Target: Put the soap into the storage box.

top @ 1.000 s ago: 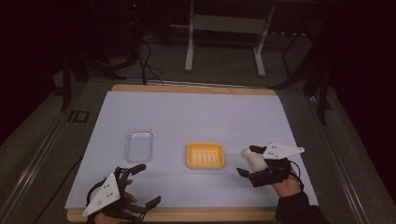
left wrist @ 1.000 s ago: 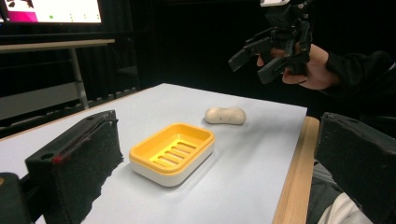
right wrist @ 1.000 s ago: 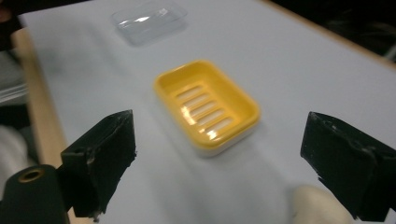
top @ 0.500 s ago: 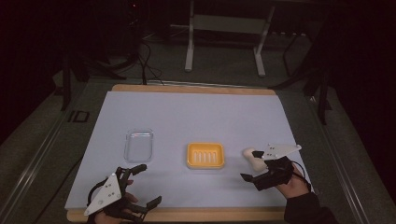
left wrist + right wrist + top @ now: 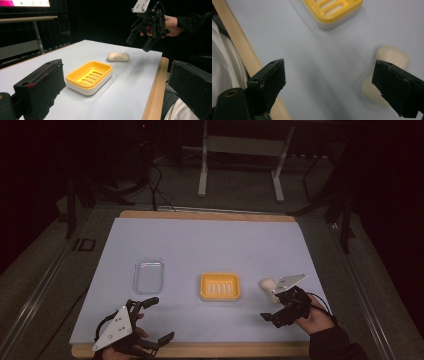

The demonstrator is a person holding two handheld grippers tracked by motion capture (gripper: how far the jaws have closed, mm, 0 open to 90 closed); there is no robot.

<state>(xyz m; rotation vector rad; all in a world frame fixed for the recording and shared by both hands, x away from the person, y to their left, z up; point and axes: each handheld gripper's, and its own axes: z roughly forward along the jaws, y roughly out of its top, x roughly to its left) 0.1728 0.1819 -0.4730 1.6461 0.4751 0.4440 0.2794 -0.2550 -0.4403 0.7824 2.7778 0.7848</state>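
Observation:
A yellow soap dish [image 5: 220, 286] sits mid-table, nothing in it, and shows again as the soap dish [image 5: 90, 75] and, at the top of the right gripper view, the soap dish [image 5: 334, 10]. To its right a cream soap bar [image 5: 267, 285] lies on the table; the left gripper view has this soap bar [image 5: 118, 56] behind the dish. My right gripper [image 5: 274, 307] hangs open above the table, just short of the bar, with the blurred soap bar [image 5: 393, 58] beside its right jaw. At the front left my left gripper [image 5: 154, 321] is open and holds nothing.
A clear plastic tray [image 5: 148, 275] lies left of the dish. The pale blue mat ends at a wooden table edge [image 5: 200, 349] close to both hands. A metal stand [image 5: 240, 150] is on the floor beyond the table.
My right gripper has drawn back toward the near edge, away from the soap bar, which stays where it lay. The left gripper has hardly moved.

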